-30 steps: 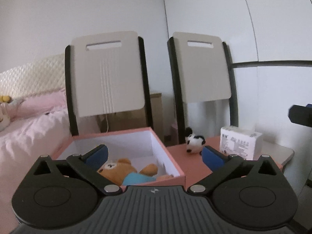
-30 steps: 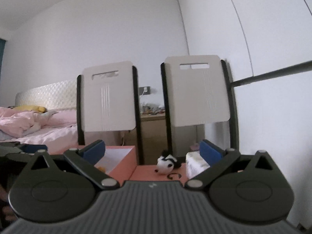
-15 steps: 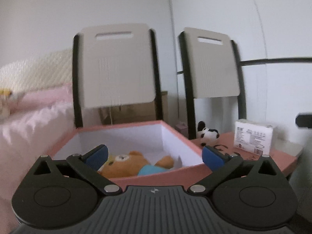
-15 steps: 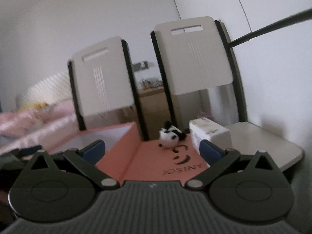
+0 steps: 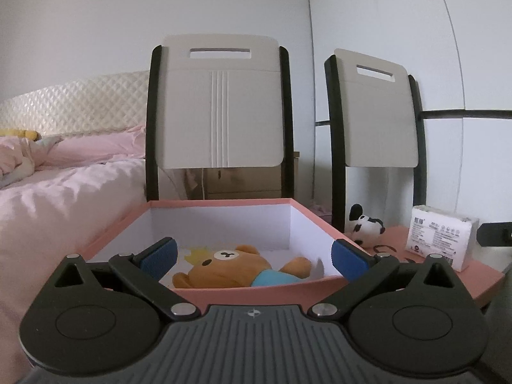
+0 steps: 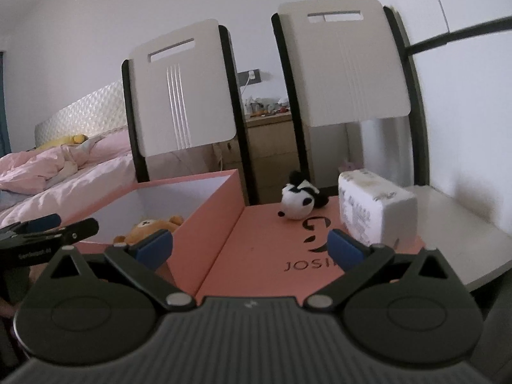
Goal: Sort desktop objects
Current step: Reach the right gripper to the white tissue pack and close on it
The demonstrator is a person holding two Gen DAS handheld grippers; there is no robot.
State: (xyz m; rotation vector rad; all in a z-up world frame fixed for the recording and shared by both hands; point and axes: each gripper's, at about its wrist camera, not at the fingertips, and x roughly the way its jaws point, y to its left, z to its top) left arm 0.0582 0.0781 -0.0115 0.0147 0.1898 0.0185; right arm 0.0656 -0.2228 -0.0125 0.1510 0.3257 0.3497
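Observation:
A brown teddy bear (image 5: 230, 265) in a blue shirt lies inside an open pink box (image 5: 224, 203). My left gripper (image 5: 254, 257) is open and empty, just in front of the box's near wall. A small panda plush (image 6: 299, 201) and a white tissue pack (image 6: 374, 211) sit on the pink lid (image 6: 256, 252) to the right of the box. My right gripper (image 6: 249, 246) is open and empty, over the lid's near part, short of the panda. The panda (image 5: 364, 227) and tissue pack (image 5: 441, 236) also show in the left wrist view.
Two white chair backs (image 5: 220, 105) (image 6: 345, 67) stand behind the box and lid. A bed with pink covers (image 5: 64, 185) lies to the left. A grey tabletop (image 6: 464, 233) extends right of the lid. The left gripper's fingers (image 6: 48, 230) show at the right wrist view's left edge.
Both grippers have tilted and shifted: the left view has swung left to centre on the box, and the right gripper has risen over the lid toward the panda. Both stay open.

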